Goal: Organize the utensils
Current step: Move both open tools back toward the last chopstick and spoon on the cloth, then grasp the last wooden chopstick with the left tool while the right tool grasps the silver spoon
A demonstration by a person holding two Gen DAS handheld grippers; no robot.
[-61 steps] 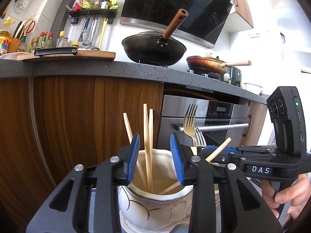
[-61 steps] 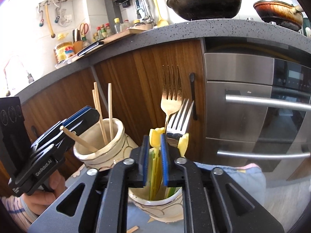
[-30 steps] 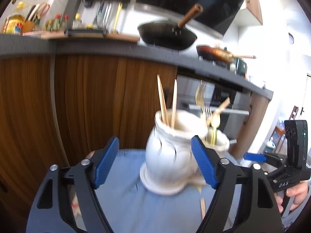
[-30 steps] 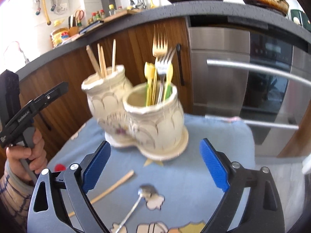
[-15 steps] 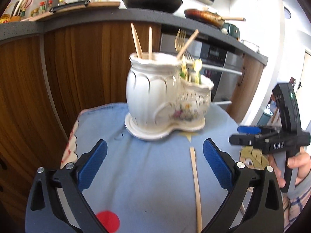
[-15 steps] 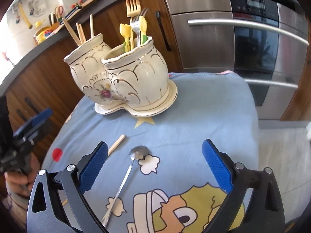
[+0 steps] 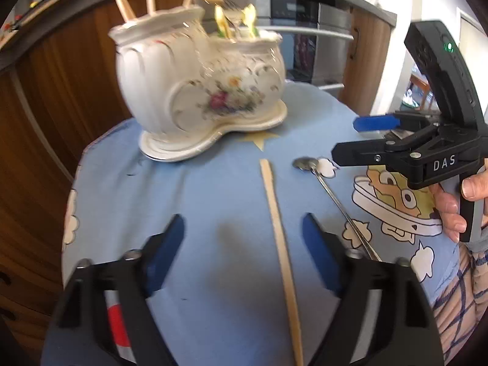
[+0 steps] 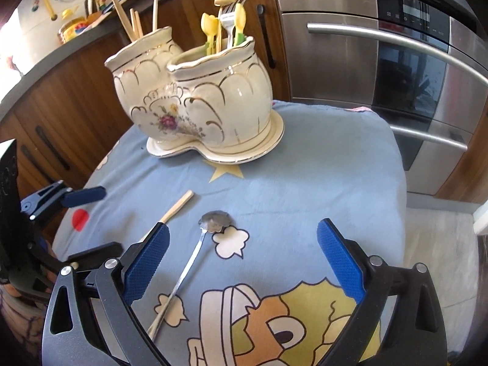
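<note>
At lower centre of the left view, the left hand-held gripper (image 7: pixel 242 244) has just been closing, its jaws apart astride a wooden chopstick (image 7: pixel 279 231) without touching it. The right hand-held gripper (image 8: pixel 242 253) gapes wide above a spoon (image 8: pixel 195 250).

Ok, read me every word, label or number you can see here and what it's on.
"DAS": white letters on the black body of the right gripper, seen from the left wrist.
Oven display: lit marks, too small to read.
Jar label on the counter: too blurred to read.
</note>
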